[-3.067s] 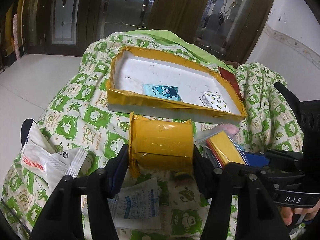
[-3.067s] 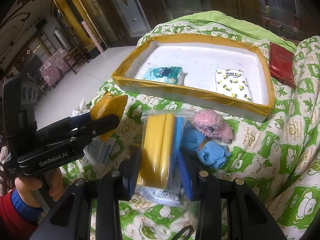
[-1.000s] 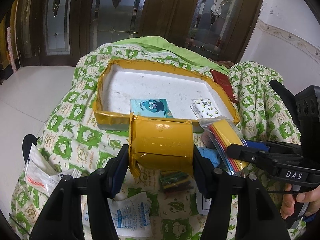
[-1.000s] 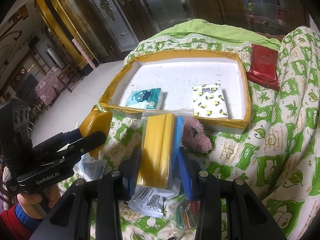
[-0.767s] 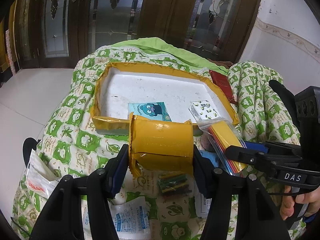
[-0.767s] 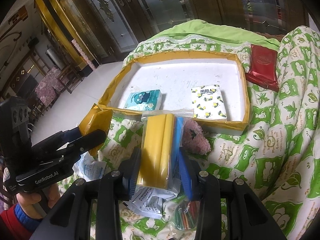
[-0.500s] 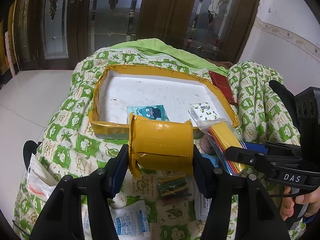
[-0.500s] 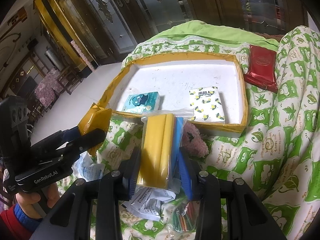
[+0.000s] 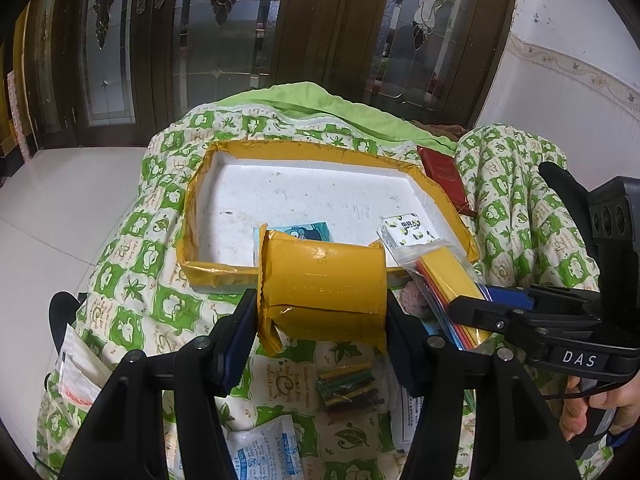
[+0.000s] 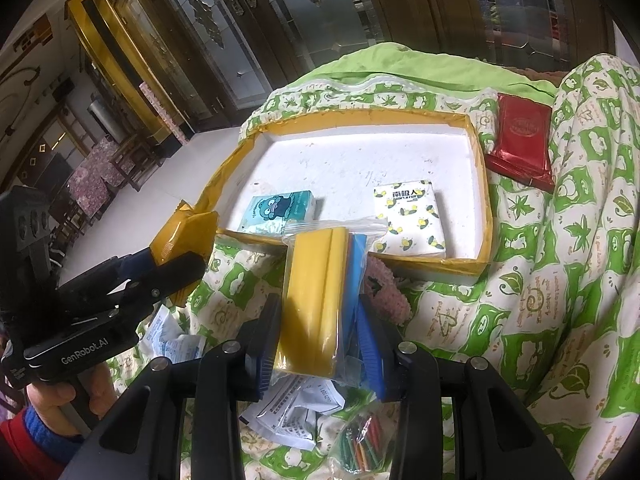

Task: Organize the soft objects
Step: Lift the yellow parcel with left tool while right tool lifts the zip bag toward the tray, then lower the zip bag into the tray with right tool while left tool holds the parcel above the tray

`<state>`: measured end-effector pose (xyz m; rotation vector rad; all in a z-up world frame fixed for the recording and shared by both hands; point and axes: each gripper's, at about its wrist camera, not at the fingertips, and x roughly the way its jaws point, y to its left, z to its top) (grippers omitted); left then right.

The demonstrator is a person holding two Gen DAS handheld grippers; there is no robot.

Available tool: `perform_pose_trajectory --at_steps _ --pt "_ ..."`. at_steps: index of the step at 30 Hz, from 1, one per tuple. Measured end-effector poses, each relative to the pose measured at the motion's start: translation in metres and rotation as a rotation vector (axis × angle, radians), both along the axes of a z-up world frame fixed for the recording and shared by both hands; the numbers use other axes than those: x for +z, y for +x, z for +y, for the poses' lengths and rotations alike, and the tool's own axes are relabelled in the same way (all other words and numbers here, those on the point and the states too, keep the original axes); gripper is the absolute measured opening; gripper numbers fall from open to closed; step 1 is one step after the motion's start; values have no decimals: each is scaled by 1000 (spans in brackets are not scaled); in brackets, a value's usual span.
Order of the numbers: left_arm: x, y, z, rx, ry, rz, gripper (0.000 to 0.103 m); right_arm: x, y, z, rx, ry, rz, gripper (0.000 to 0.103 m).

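From your left wrist view, your left gripper (image 9: 322, 312), tilted downward, pinches a glossy yellow padded packet (image 9: 322, 282) that hides half the teal cartoon tissue pack (image 9: 308, 229) at 12 o'clock, inside the white foam tray with yellow taped rim (image 9: 208, 272).

From your right wrist view, your right gripper (image 10: 320, 340) squeezes a clear zip bag of yellow and blue sponges (image 10: 320, 292), covering most of a pink fluffy thing (image 10: 386, 292). Two tissue packs lie in the tray: the teal one and the white lemon-print one (image 10: 410, 218).

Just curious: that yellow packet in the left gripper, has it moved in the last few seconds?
Yes. The yellow packet has gone forward toward the tray; its top edge now overlaps the tray's near rim, where quilt showed between them before.
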<state>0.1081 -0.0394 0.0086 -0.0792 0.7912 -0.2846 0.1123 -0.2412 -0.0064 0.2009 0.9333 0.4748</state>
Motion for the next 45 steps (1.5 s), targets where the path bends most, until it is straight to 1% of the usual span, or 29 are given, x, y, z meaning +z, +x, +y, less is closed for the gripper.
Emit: perform_pose_trajectory --at_steps 19,29,38,45 --pt "4 9 2 5 6 -6 58 1 9 -3 -10 -5 -8 40" --pt "4 7 0 5 7 -7 58 2 12 -2 -11 -9 -10 40" --pt "7 15 5 9 12 -10 58 2 12 -2 -10 -8 -8 40" --pt "10 21 8 15 33 -14 58 11 23 -2 -2 -1 -3 40"
